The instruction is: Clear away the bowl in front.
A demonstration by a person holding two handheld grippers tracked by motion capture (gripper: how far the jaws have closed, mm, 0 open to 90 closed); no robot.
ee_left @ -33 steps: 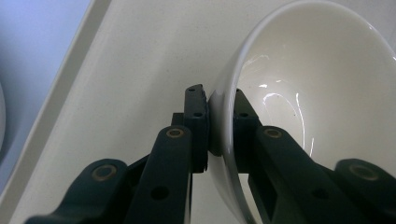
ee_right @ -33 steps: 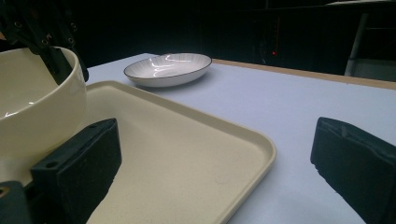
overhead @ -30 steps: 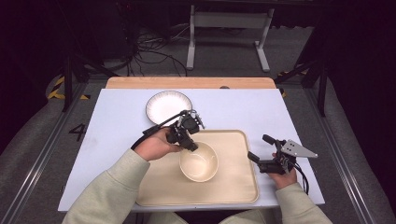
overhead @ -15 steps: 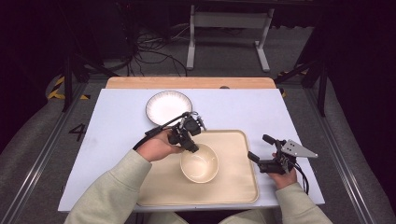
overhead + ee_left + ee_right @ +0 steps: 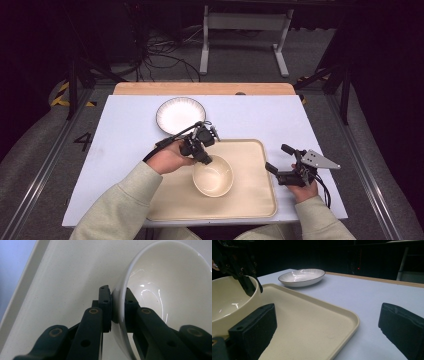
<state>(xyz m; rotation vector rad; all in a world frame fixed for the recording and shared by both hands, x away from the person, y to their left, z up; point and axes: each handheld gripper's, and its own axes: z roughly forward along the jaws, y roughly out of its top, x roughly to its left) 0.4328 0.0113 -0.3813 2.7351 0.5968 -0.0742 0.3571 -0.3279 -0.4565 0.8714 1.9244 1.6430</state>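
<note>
Left claw (image 5: 206, 160) clamped on rim of glossy cream ceramic bowl (image 5: 213, 175).
Against the preceding second, little displacement is noted: the bowl is held on the beige plastic tray (image 5: 250, 200); transfer judged not begun. Right claw (image 5: 279, 161) is held apart beside the tray.

Round cream ceramic bowl (image 5: 213, 175) blocked the rectangular beige plastic tray's (image 5: 250, 200) middle, its right half lay free, white ribbed plate (image 5: 180, 115) (beyond the tray) obstructed there, bare table (image 5: 260, 120) rightward
</note>
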